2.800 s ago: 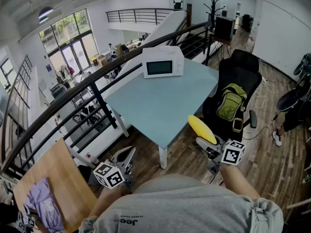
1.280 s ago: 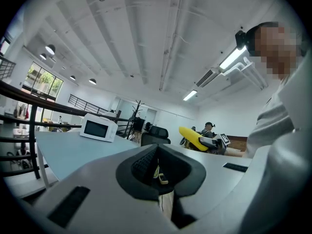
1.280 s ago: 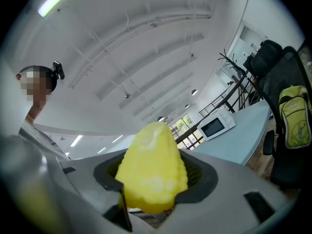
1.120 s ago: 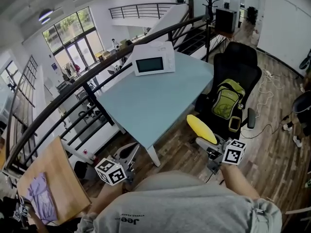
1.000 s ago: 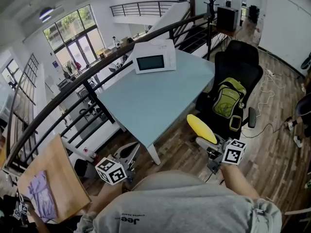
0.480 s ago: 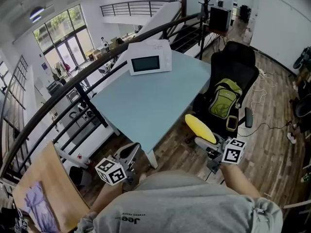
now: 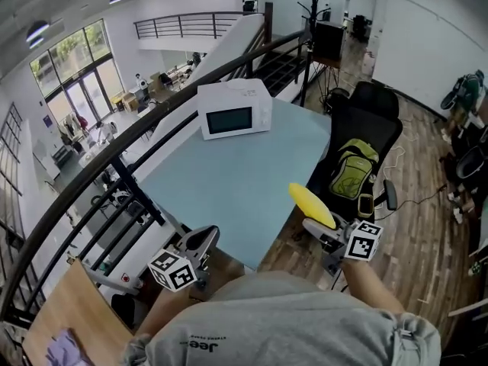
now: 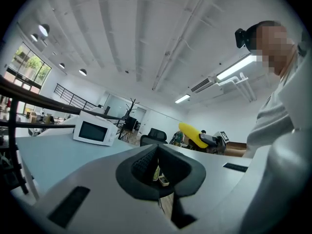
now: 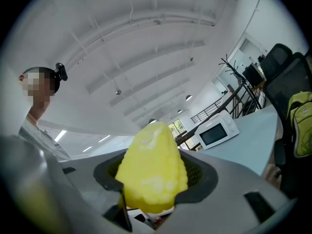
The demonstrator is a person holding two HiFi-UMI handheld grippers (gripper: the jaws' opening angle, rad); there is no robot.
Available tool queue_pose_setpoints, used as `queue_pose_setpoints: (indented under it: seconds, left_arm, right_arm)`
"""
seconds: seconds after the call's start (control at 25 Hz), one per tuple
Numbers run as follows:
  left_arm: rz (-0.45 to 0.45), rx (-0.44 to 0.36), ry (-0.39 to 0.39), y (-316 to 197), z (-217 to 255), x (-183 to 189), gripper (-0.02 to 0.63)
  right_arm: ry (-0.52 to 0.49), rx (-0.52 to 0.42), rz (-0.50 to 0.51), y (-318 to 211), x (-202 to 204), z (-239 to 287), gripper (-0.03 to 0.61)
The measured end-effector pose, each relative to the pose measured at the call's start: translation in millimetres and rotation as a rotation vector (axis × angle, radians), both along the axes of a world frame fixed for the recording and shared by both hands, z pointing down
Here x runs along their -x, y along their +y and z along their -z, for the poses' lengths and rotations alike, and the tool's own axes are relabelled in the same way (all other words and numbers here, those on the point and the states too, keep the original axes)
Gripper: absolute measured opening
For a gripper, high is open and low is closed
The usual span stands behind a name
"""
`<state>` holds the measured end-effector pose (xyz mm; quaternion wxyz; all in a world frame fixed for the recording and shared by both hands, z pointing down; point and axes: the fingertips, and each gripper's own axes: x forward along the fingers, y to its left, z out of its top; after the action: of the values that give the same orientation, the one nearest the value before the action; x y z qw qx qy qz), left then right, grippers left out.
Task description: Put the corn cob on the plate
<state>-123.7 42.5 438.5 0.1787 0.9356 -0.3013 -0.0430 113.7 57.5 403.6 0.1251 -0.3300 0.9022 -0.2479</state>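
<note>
A yellow corn cob (image 7: 310,203) sticks out of my right gripper (image 7: 321,221), which is shut on it at the lower right of the head view. In the right gripper view the cob (image 9: 152,167) fills the space between the dark pads (image 9: 199,172), its tip pointing away from the camera. My left gripper (image 7: 203,238) hangs at the lower left by the table's near corner, shut with nothing between its jaws; its own view shows only a thin slit between them (image 8: 159,168). The cob (image 8: 191,133) also appears there, off to the right. No plate is in view.
A light blue table (image 7: 229,181) stands ahead with a white microwave (image 7: 232,110) at its far end. A black office chair (image 7: 374,124) carrying a green backpack (image 7: 353,166) is to the right. A dark railing (image 7: 114,158) runs along the left, and a wooden tabletop (image 7: 69,311) sits at bottom left.
The blue table and microwave have come closer and lower in the head view, and the wooden tabletop has slid mostly out at bottom left. Both grippers keep their places in view; the cob stays gripped.
</note>
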Motion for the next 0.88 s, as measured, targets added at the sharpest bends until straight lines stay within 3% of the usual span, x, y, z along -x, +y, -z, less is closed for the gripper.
queue_pose_setpoints:
  seconds: [0.48, 0.88]
  left_arm:
    - [-0.034, 0.031, 0.034, -69.4, -25.0, 95.0, 0.018]
    - [-0.003, 0.053, 0.023, -97.8, -35.1, 105.7, 0.018]
  right_arm:
    - [0.03, 0.032, -0.045, -64.4, 92.3, 0.2, 0.255]
    - [0.029, 0.041, -0.021, -103.9, 97.1, -2.5, 0.255]
